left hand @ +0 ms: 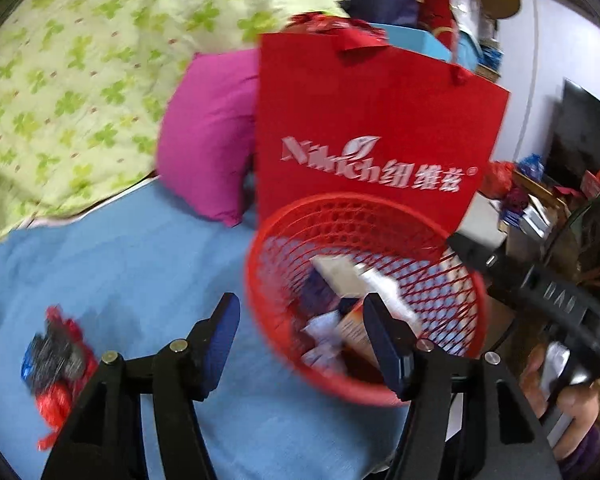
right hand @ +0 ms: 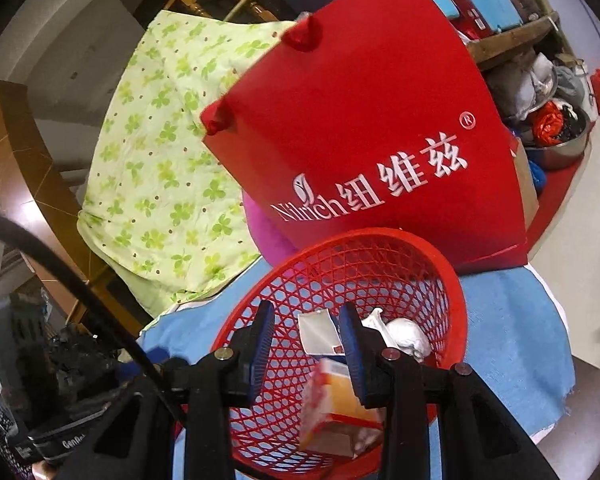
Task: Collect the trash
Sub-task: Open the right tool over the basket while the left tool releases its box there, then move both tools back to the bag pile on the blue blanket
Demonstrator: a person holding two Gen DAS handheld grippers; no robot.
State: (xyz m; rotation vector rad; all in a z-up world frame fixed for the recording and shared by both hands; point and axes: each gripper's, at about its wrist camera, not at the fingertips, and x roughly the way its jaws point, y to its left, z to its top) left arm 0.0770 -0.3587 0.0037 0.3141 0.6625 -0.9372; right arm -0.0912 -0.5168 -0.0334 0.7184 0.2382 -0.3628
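Right now a red mesh basket sits on the blue sheet, just in front of a red paper bag with white lettering. Inside the basket: a white card, a crumpled white wad, and an orange and white carton that looks blurred in the right wrist view. Left gripper spread wide, nothing between the jaws; its right finger reaches over the basket rim, its left finger is over the sheet. Right gripper over the basket mouth, jaws apart with a narrow gap, pads not pressing on anything; the carton lies below them. On the sheet at the near left, well apart from the basket, a red, blue and black crumpled wrapper bundle. Pink pillow and green clover quilt at the far left behind the bag.
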